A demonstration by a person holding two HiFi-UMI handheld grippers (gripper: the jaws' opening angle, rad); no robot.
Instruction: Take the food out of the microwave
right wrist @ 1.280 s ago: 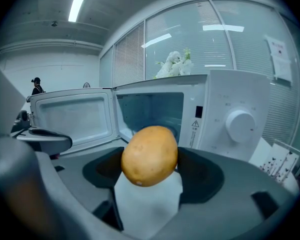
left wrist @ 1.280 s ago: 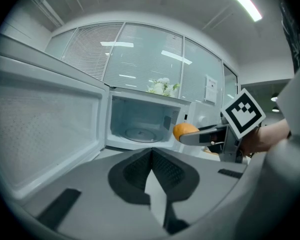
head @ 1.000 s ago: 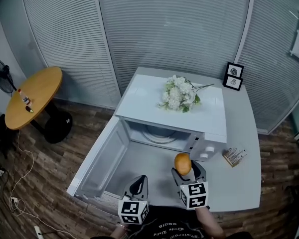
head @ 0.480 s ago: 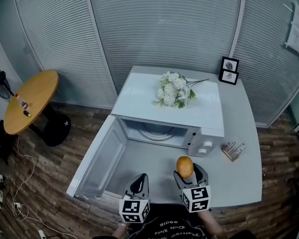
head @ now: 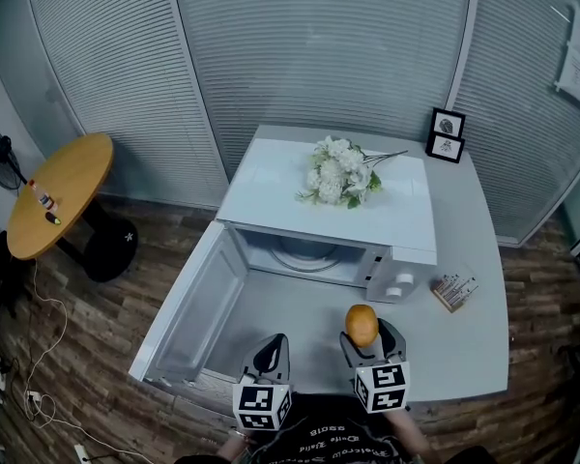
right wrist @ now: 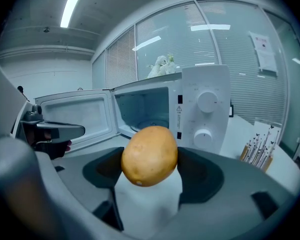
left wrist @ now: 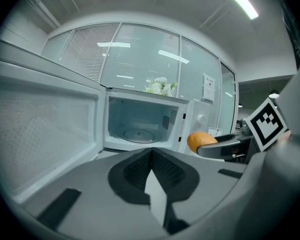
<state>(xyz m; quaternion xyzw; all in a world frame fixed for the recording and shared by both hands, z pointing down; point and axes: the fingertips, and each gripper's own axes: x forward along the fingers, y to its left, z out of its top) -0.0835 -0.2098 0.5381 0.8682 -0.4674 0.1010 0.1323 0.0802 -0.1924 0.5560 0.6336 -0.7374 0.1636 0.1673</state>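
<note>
1. Orange-yellow, round and faintly speckled, the food [right wrist: 150,155] is seen clamped between the jaws of the right gripper [head: 367,341]; the jaws are pressed against its two sides, and it is carried above the table [head: 469,356], just in front of the microwave's control panel [head: 398,286] and outside the cavity.
2. What kind of food it is cannot be told for certain; a small citrus fruit or a potato is suggested by the skin.
3. The left gripper [head: 268,356] is held beside the right one, near the lower edge of the open door [head: 198,307]; its jaws are brought together at the tips and nothing is gripped between them.
4. The microwave [head: 271,191] is left wide open, with the door swung out to the left; the glass turntable [left wrist: 137,134] is shown bare, and no other food is visible inside.
5. A bunch of white flowers [head: 340,177] is laid on the microwave's top; a small rack of sticks [head: 454,293] is stood on the table to the right of the panel.
6. The removal itself is judged done, since the food is out of the cavity; setting it down on the table is judged to remain, and perhaps closing the door, though that is not asked by the task.
</note>
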